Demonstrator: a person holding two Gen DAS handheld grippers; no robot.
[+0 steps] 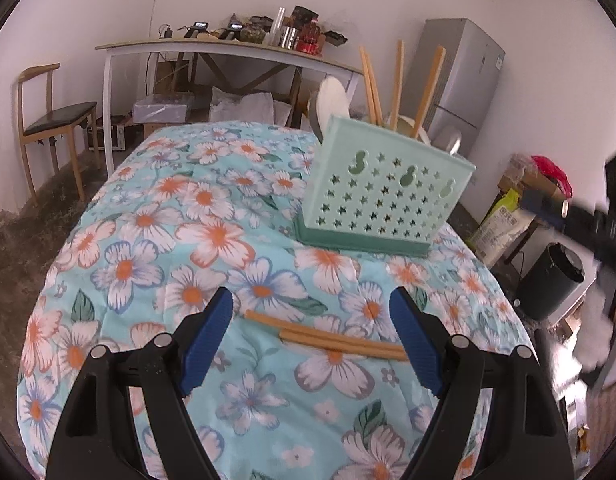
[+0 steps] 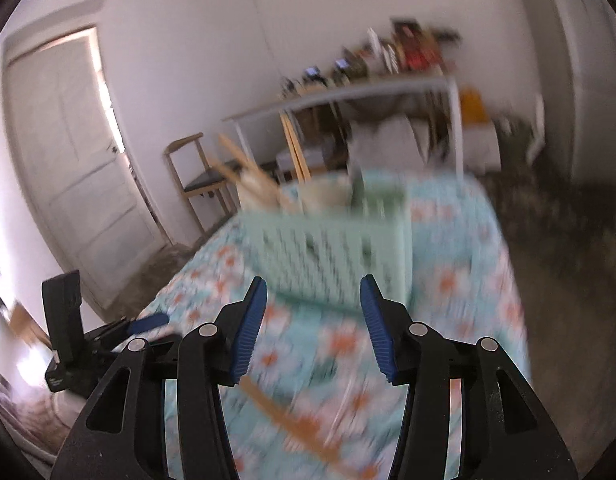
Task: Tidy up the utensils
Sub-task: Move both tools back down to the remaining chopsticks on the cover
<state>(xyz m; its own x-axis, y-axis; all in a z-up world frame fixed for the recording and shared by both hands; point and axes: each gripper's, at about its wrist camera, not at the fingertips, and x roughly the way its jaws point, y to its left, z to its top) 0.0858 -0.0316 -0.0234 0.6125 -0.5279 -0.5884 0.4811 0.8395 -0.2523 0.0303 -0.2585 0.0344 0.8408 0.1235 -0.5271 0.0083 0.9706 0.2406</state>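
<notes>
Chopsticks, two tan wooden (image 1: 326, 338), flat on floral-clothed desk (image 1: 156, 240), between wide-open empty left gripper (image 1: 311, 338) fingers, positioned for pickup. Mint perforated plastic holder (image 1: 388, 196) beyond, already stocked. Right gripper (image 2: 313, 326) open, empty.

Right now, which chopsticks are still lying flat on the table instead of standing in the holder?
The pair lying on the flowered cloth between the left claw's open fingers; the others stand upright in the green holder.

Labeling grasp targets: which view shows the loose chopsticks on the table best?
Left wrist: the loose chopsticks lie sharp and whole between the open fingers. Right wrist shows them blurred and partly cut off.
</notes>
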